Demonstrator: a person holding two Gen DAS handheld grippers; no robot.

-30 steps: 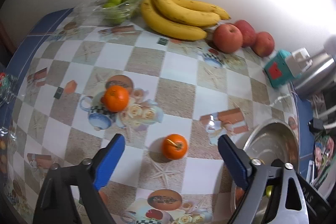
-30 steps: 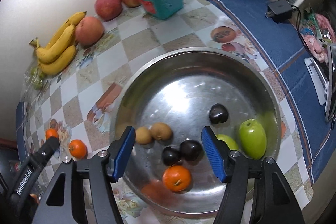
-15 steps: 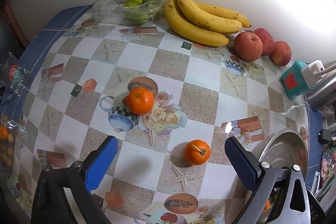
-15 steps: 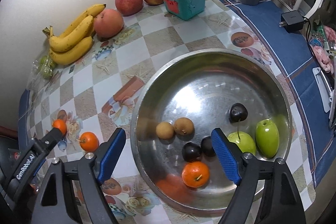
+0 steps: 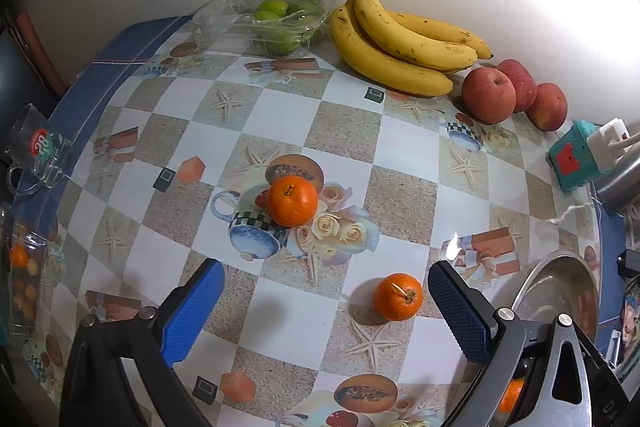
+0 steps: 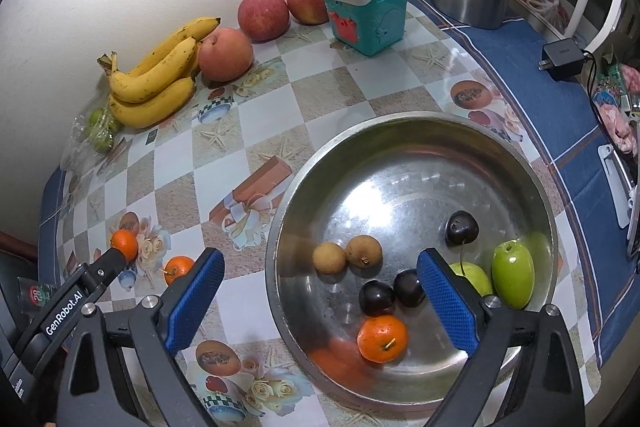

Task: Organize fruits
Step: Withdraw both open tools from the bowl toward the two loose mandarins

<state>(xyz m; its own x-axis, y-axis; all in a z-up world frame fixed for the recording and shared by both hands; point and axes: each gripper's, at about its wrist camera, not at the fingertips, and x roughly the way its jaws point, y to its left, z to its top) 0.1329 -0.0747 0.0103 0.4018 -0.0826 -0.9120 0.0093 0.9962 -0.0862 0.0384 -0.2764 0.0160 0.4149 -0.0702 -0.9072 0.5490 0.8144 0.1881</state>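
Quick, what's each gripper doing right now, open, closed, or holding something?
Left gripper: open, holding nothing.
Right gripper: has just been opening, now open, nothing between its pads.

Glossy tablecloth (image 5: 348, 131) chequered in white and speckled beige squares, printed with starfish, roses, cups and orange blocks, edged in dark blue. Two bright orange tangerines (image 5: 293, 201) on it; yellow, brown-flecked bananas (image 5: 400, 47); red-blushed apples (image 5: 488, 95). Silver steel bowl (image 6: 400, 155) holding two green apples (image 6: 513, 274), dark purple plums (image 6: 375, 297), tan-brown round fruits (image 6: 329, 257), one orange tangerine (image 6: 382, 338). Teal box (image 6: 370, 19) bearing a red crab.
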